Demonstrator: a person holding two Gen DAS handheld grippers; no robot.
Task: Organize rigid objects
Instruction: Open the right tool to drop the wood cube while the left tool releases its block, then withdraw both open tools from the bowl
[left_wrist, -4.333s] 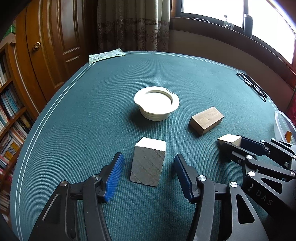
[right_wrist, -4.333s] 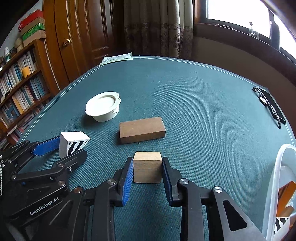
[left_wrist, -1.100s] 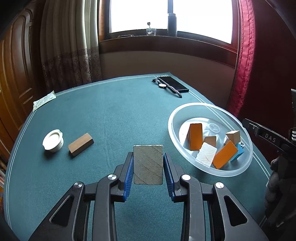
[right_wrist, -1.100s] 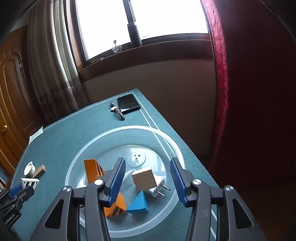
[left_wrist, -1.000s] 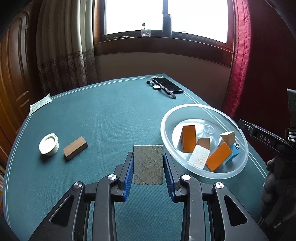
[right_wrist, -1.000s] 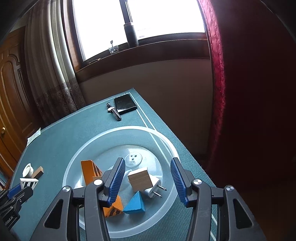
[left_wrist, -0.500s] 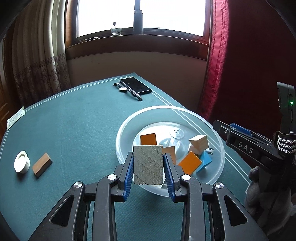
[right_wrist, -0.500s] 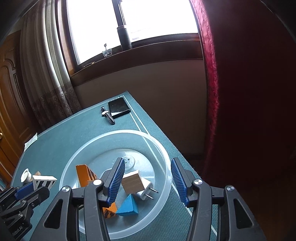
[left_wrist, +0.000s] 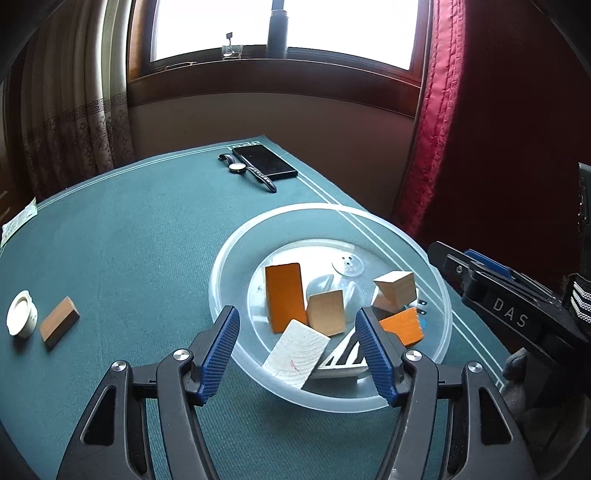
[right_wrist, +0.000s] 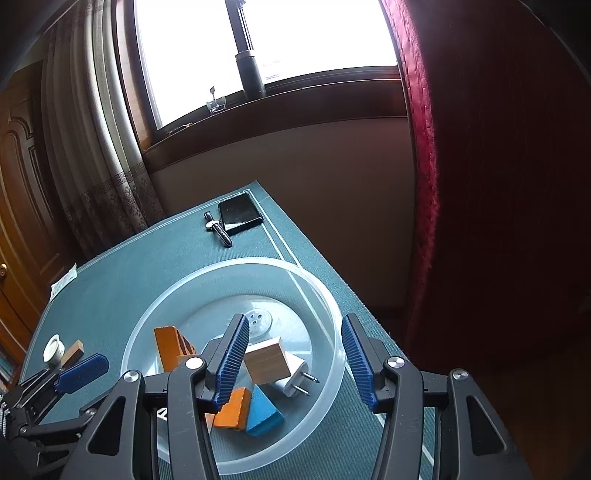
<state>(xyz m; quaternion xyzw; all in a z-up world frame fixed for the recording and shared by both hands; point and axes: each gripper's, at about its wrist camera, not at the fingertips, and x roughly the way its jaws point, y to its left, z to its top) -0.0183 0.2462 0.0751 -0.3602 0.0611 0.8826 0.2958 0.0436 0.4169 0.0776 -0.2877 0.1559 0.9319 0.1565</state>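
Left gripper (left_wrist: 297, 349): blue ribbed pads, black frame. Jaws have just been opening and now stand apart, nothing pressed between them.

Pale whitewashed wooden block (left_wrist: 297, 352): lies tilted between the left jaws, touching neither pad, inside the bowl at its near wall. A black-and-white striped piece (left_wrist: 341, 360) lies just beside it, toward the right jaw.

Clear round plastic bowl (left_wrist: 236, 258): on the green felt table (left_wrist: 129, 240), directly ahead of both pairs of jaws.

Bowl contents, beyond the left jaws: tall orange block (left_wrist: 284, 297) standing; tan wooden wedge (left_wrist: 327, 312) beside it; a second orange block (left_wrist: 402, 326) by the right jaw; light wooden cube (left_wrist: 395, 286) farther right.

Right gripper (right_wrist: 293, 360): jaws have just been opening a little and stand wide, holding nothing. Below and between them the wooden cube rests against a white plug adapter (right_wrist: 293, 376); a blue wedge (right_wrist: 264, 410) sits nearer, toward the left jaw.

Far left of the left jaws, on the felt: brown wooden block (left_wrist: 59, 323), white round lid (left_wrist: 22, 319) beside it.

Farthest: black phone (left_wrist: 264, 166) and wristwatch (left_wrist: 245, 171), side by side at the table's far edge.
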